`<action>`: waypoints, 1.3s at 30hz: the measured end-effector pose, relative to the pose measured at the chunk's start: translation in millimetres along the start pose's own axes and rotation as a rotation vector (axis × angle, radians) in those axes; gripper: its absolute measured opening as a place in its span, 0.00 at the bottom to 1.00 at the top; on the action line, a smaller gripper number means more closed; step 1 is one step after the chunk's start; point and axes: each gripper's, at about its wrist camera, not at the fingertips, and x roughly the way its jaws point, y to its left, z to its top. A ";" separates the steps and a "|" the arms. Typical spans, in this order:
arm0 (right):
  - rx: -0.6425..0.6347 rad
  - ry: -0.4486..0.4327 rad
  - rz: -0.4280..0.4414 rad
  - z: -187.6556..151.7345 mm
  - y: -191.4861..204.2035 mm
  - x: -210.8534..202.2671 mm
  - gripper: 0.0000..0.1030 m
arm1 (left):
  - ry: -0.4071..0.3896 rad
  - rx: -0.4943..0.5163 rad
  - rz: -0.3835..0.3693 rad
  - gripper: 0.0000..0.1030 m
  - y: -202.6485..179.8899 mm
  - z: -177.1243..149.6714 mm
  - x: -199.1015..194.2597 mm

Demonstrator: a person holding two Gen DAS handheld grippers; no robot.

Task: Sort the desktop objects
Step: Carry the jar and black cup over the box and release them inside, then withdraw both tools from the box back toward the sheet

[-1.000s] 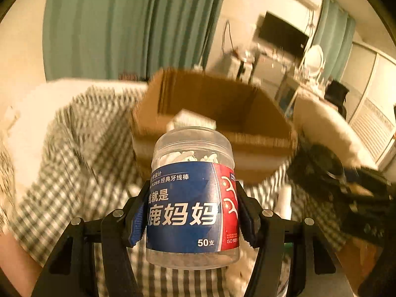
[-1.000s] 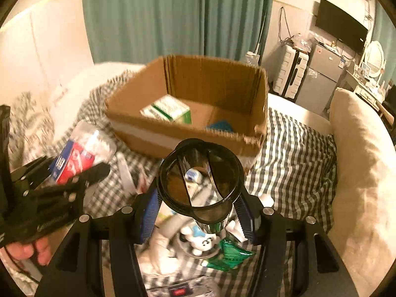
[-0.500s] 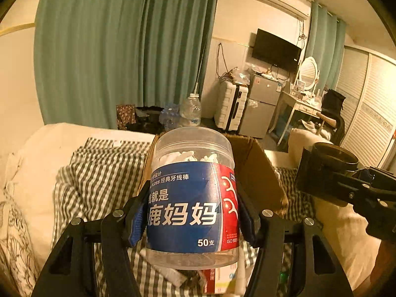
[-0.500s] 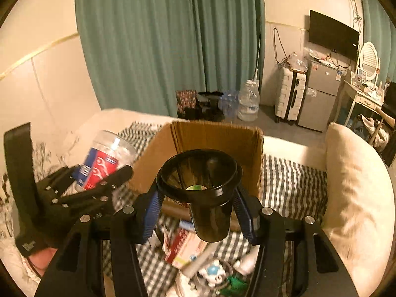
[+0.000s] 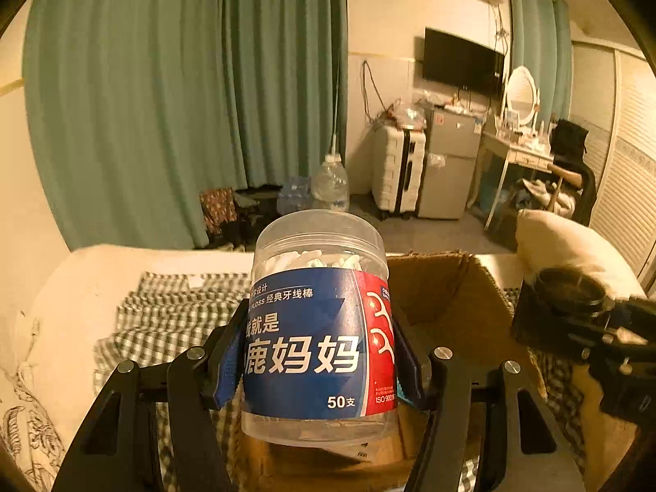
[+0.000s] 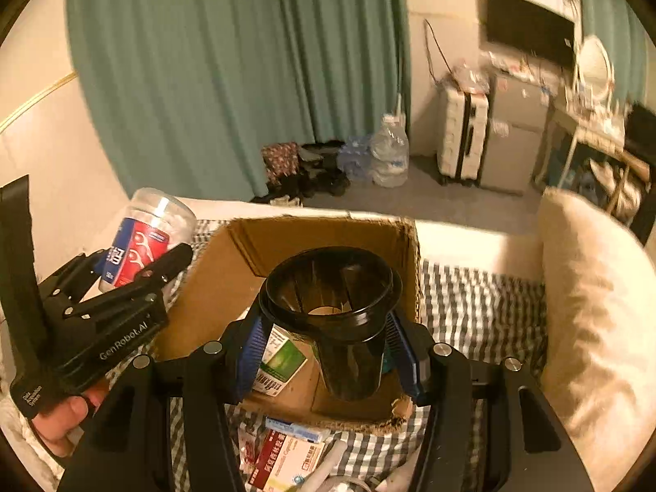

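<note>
- We see one cardboard box (image 6: 213, 287) on the checked cloth (image 6: 471, 307), its floor mostly hidden behind the cup.
- Our right gripper (image 6: 328, 352) clamps one dark funnel-shaped cup (image 6: 340, 324) above the box.
- Our left gripper (image 5: 317, 365) grips one floss-pick jar (image 5: 315, 328) beside the box.
- Two packets (image 6: 287, 455) lie cut off below.

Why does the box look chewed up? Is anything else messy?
The cardboard box has ragged, torn edges, worst at its near right corner. In front of it, packets and medicine boxes lie jumbled on the checked blanket, unsorted.
</note>
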 end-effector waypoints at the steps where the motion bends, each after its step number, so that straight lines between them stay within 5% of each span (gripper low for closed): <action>1: 0.019 0.013 -0.001 0.4 -5.1 7.8 0.52 | 0.031 -0.013 -0.021 0.61 0.5 1.7 9.9; 5: -0.008 0.046 -0.022 0.7 -9.9 32.8 0.52 | 0.101 -0.080 -0.113 0.61 10.2 -9.7 40.9; 10: -0.053 0.097 -0.078 -5.0 -18.4 74.5 0.52 | 0.198 -0.079 -0.059 0.61 10.3 -34.6 86.9; 14: -0.040 0.141 -0.068 -13.7 -22.6 97.6 0.52 | 0.195 -0.046 -0.054 0.61 0.4 -39.1 93.5; 18: -0.057 0.137 -0.060 -14.8 -17.0 95.3 0.53 | 0.182 -0.053 -0.047 0.62 -0.6 -40.0 88.4; 20: -0.063 0.115 -0.057 -13.7 -15.7 87.1 0.57 | 0.172 -0.040 -0.022 0.81 0.5 -39.7 83.4; 23: -0.050 0.074 -0.055 -8.8 -15.9 76.3 0.75 | 0.116 -0.009 0.024 0.95 -0.8 -36.2 69.6; 39: -0.065 0.019 -0.049 -25.4 -13.4 7.7 0.75 | 0.085 0.094 0.000 0.96 -17.0 -54.7 -1.9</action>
